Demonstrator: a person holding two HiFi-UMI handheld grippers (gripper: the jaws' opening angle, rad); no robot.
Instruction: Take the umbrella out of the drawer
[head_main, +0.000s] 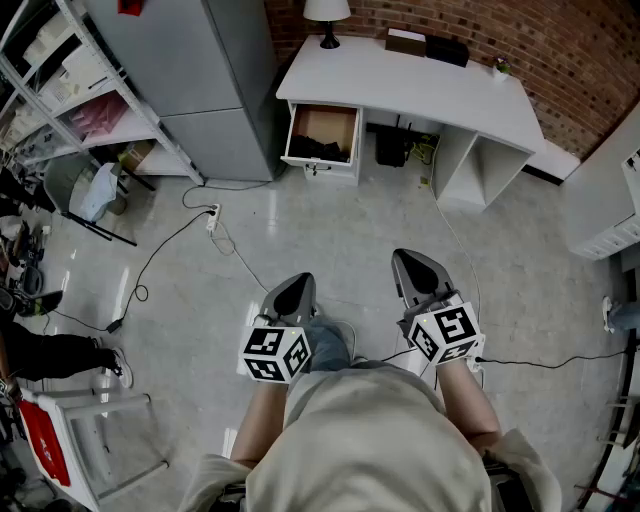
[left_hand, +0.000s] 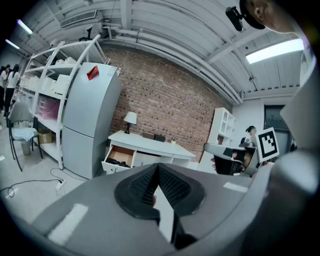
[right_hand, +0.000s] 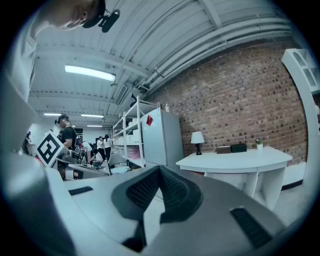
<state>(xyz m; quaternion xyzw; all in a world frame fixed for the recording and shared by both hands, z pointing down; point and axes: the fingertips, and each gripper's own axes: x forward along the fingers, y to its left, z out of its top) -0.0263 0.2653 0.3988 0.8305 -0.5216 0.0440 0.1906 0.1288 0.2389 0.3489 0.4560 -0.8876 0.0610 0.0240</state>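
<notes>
A white desk (head_main: 420, 95) stands against the brick wall ahead, with its left drawer (head_main: 322, 135) pulled out. A dark folded thing, likely the umbrella (head_main: 322, 150), lies at the drawer's front. The same open drawer (left_hand: 119, 157) shows far off in the left gripper view. Both grippers hang well short of the desk, over the floor. My left gripper (head_main: 294, 290) is shut and empty, tips touching. My right gripper (head_main: 412, 264) is shut too, with nothing between its jaws. In the right gripper view the desk (right_hand: 235, 160) is at the right.
A grey fridge (head_main: 205, 80) stands left of the desk, with metal shelving (head_main: 70, 90) beside it. A power strip and cables (head_main: 212, 218) trail over the floor at the left. A lamp (head_main: 327, 18) and dark boxes (head_main: 445, 48) sit on the desk. People stand in the background.
</notes>
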